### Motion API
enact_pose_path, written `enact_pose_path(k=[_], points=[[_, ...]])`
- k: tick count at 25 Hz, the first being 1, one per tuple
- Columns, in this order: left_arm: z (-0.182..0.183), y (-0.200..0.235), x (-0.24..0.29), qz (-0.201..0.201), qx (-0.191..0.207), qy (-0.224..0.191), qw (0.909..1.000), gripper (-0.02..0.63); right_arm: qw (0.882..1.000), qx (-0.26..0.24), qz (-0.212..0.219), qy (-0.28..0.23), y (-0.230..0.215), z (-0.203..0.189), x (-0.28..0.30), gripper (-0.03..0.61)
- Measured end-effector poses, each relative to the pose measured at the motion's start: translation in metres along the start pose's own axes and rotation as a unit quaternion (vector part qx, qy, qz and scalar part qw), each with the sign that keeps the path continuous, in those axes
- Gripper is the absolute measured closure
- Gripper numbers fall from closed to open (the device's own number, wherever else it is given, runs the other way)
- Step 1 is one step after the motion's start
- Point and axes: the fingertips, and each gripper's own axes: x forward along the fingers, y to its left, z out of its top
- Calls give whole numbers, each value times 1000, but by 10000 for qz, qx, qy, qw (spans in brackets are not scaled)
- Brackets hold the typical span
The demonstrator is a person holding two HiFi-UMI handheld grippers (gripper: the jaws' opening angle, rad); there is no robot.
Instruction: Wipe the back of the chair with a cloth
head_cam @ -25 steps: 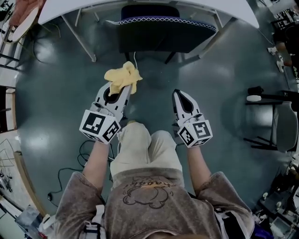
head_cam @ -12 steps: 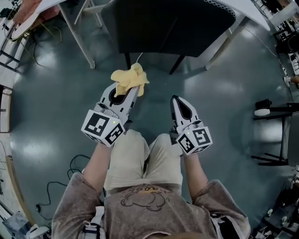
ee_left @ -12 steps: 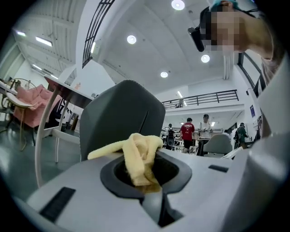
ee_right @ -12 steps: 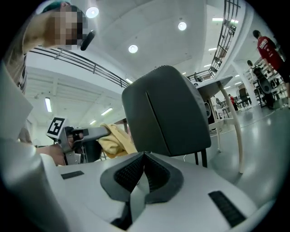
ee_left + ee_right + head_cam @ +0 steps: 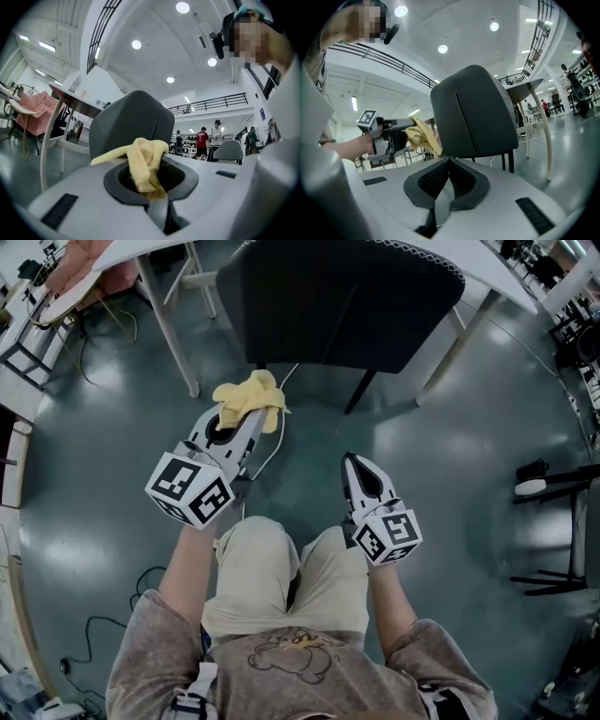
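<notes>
A dark grey chair (image 5: 337,296) stands ahead of me with its back (image 5: 471,112) toward me, pushed under a white table (image 5: 497,277). My left gripper (image 5: 246,411) is shut on a crumpled yellow cloth (image 5: 247,397), which bulges out of the jaws (image 5: 145,161). The cloth hangs just short of the chair back's lower left edge (image 5: 131,124); contact cannot be told. My right gripper (image 5: 360,459) is shut with nothing in it, lower and further back from the chair. From the right gripper view the left gripper (image 5: 401,133) and cloth (image 5: 423,135) show beside the chair back.
White table legs (image 5: 169,329) stand left of the chair and another (image 5: 459,343) to its right. A white cable (image 5: 272,437) runs across the floor under the left gripper. A second chair frame (image 5: 553,521) is at the far right. Pink furniture (image 5: 33,110) sits at far left.
I have stepped closer to the chair, which now fills more of the top of the head view. My left gripper with the cloth rose toward the chair back. The right gripper stayed low.
</notes>
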Motion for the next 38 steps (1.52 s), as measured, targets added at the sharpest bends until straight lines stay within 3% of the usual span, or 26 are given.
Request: enact_pose_path(k=[4,10,17,24,32,38], points=[[46,20,0,104,211,-257,9994,548,10000,-33,58,14,3,2,2,557],[83,37,5,286,675,-547,9958,548,10000,-4,29,24,-4,-18,-14,557],[132,52,27,195,1074,-689,9916,548,10000,12,-72,56,-8,-16,-19,557],[132,55,57,118,1329,-532,9896,548,10000,30,-56,67,-4,-22,-20,557],[132,29,88,-466,1335,-702,9875,548,9999,-7,-90,84,-3,-22,-24,557],[131,-14,117,-961,1473,-634,9824,548,9999,-1,-137,20,-2,-19,-29,557]])
